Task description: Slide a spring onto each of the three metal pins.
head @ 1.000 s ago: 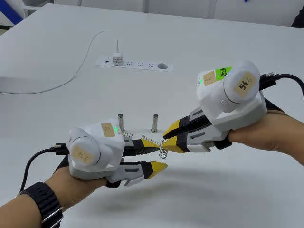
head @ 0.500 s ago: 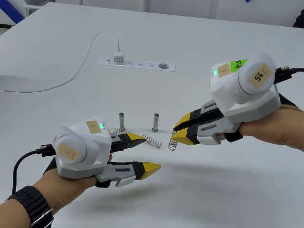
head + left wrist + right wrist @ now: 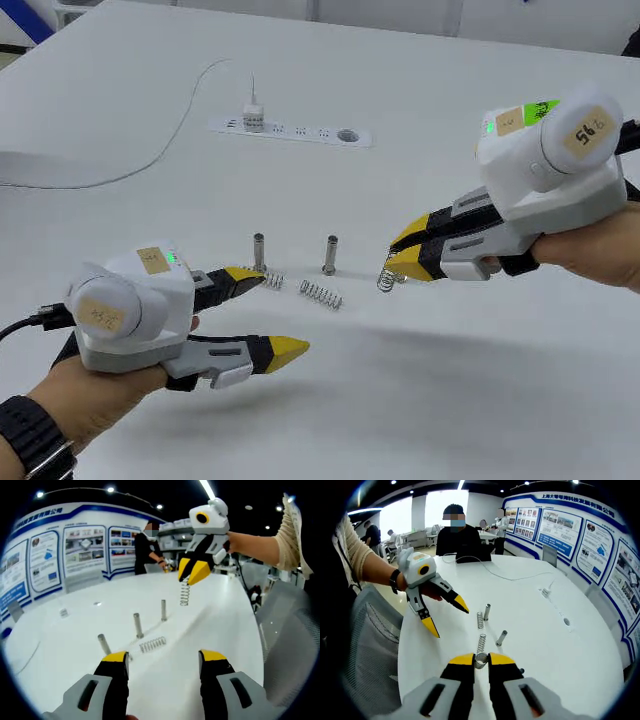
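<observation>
Metal spring [image 3: 386, 281], just lifted, hangs pinched in the right hand-held gripper [image 3: 393, 265], ready for a pin [image 3: 330, 255]; left hand-held gripper [image 3: 283, 310] wide open.

Upright pins [image 3: 330, 254], loose spring [image 3: 320, 294] obstruct centre; table [image 3: 450, 380] open around; power strip [image 3: 290, 132] well behind.

This looks like an office-style showroom or lab hall. Blue-framed wall boards of printed posters [image 3: 555, 520] line the walls, and recessed ceiling spotlights [image 3: 110, 489] shine overhead. A grey mesh office chair [image 3: 370, 645] stands beside the broad white worktop [image 3: 480, 400], which carries a white power strip [image 3: 290, 130]. A person in a dark top [image 3: 462, 540] sits at the worktop's far side.
</observation>
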A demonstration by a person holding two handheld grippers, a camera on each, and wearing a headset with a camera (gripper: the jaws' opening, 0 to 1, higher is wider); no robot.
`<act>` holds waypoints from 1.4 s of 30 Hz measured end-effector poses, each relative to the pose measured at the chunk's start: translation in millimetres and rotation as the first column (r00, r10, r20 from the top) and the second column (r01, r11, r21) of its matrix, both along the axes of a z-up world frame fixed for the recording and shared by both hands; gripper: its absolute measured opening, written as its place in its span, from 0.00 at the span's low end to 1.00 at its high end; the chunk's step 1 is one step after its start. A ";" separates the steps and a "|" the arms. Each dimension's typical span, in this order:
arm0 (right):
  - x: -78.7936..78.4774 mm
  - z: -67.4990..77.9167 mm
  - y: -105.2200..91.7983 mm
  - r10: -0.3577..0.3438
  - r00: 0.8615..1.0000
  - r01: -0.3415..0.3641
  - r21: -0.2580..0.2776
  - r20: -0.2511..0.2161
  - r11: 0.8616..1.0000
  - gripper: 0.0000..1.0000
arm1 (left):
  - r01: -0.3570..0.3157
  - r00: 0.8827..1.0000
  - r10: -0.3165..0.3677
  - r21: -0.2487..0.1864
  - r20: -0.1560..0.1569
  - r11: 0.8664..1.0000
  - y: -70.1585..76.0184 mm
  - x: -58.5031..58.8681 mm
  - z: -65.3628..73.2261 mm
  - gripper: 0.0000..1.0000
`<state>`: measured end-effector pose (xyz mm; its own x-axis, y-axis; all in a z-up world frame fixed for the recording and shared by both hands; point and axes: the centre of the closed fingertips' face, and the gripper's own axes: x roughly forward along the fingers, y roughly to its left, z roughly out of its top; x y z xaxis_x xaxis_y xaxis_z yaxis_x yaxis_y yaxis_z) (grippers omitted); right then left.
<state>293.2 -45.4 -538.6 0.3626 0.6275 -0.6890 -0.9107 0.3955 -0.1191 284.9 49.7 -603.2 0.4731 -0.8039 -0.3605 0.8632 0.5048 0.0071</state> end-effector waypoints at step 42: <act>66.3 -11.6 -43.1 -0.183 0.983 0.184 -0.029 0.032 0.982 0.11 | -0.134 0.991 0.134 0.009 0.010 0.991 49.5 5.2 7.4 0.63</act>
<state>359.5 -88.6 -550.2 0.4897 0.5262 -0.6952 -0.8190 0.5512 -0.1598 290.1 99.2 -595.8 0.5801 -0.7292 -0.3630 0.7874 0.6161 0.0206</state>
